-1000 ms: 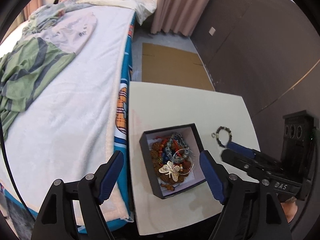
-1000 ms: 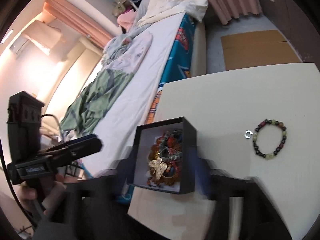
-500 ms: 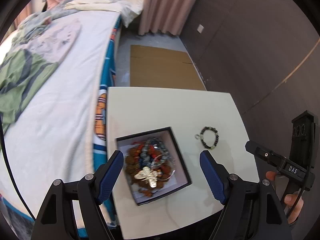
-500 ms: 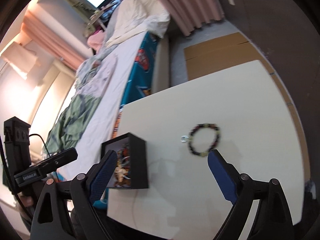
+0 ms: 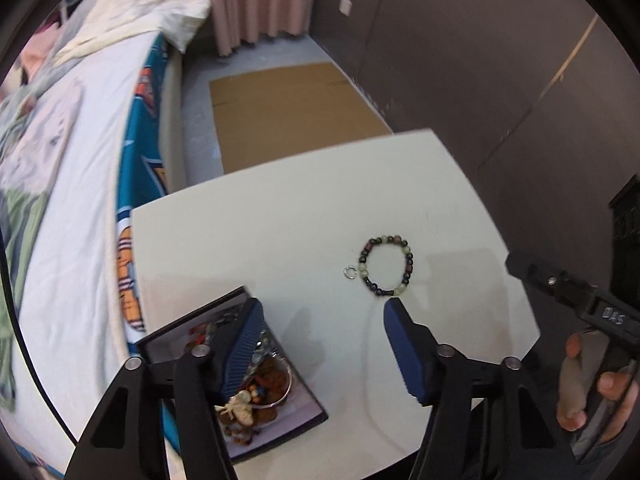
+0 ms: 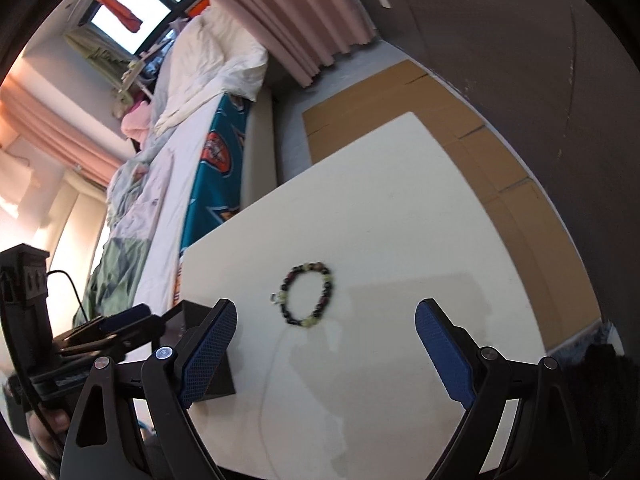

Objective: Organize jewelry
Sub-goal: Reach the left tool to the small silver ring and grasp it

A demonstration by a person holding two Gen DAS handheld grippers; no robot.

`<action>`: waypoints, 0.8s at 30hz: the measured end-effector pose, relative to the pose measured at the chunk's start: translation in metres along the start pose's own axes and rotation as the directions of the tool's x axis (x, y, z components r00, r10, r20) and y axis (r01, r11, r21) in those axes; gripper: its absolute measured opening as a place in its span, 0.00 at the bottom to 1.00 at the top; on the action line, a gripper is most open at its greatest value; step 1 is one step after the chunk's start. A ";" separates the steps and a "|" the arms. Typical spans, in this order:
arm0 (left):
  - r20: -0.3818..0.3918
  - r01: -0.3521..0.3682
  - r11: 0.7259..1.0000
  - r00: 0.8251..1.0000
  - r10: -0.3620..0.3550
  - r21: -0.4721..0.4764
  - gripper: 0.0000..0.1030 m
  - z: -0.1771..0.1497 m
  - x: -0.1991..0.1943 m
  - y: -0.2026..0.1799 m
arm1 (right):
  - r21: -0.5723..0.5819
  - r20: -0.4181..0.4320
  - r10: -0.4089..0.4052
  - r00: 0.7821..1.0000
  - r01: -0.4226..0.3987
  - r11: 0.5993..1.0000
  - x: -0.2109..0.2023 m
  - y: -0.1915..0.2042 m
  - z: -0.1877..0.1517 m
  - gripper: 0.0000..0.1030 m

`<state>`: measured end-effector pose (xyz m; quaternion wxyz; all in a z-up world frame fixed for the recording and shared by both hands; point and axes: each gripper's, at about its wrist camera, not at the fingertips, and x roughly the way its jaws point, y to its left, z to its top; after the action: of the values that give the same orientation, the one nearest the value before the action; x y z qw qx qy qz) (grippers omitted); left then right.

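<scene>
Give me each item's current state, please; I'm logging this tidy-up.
Box: open, holding jewelry.
Bracelet: flat on the table, untouched.
Small ring: loose beside the bracelet.
Left gripper: jaws closing, empty.
Right gripper: open, empty.
Curtain: drawn.

One marking can be read: "DAS", or possibly "D4S", is printed in pale letters on the black body of the right gripper [image 5: 608, 314], which is seen at the right edge of the left wrist view; the middle character cannot be told for certain. An orange round emblem is shown on the teal bedsheet [image 6: 218, 152] in the right wrist view, but no lettering on it can be made out.
</scene>
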<state>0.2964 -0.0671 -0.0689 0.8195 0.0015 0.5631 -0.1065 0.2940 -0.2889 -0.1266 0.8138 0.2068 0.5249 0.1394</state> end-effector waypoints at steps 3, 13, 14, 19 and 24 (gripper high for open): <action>-0.038 -0.032 0.998 0.999 0.034 0.055 0.60 0.006 0.017 -0.010 | 0.017 -0.004 0.001 1.000 -0.001 1.000 0.001 -0.009 0.002 0.89; -0.166 -0.061 0.983 0.982 0.090 0.170 0.36 0.018 0.072 -0.024 | 0.094 -0.030 0.000 1.000 0.003 0.996 0.010 -0.034 0.006 0.89; -0.172 -0.065 0.981 0.980 0.096 0.182 0.35 0.019 0.077 -0.027 | 0.098 -0.032 -0.001 0.999 0.004 0.995 0.011 -0.035 0.006 0.89; -0.203 -0.096 0.963 0.968 0.149 0.253 0.34 0.020 0.099 -0.037 | 0.120 -0.022 -0.009 1.000 0.011 0.993 0.008 -0.043 0.007 0.89; -0.225 -0.107 0.955 0.959 0.173 0.278 0.29 0.022 0.114 -0.044 | 0.140 -0.031 0.009 0.999 -0.005 0.990 0.010 -0.049 0.009 0.89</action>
<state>0.3478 -0.1321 -0.1611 0.7410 0.1637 0.6400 -0.1206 0.3069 -0.3292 -0.1550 0.7884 0.2631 0.5454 0.1084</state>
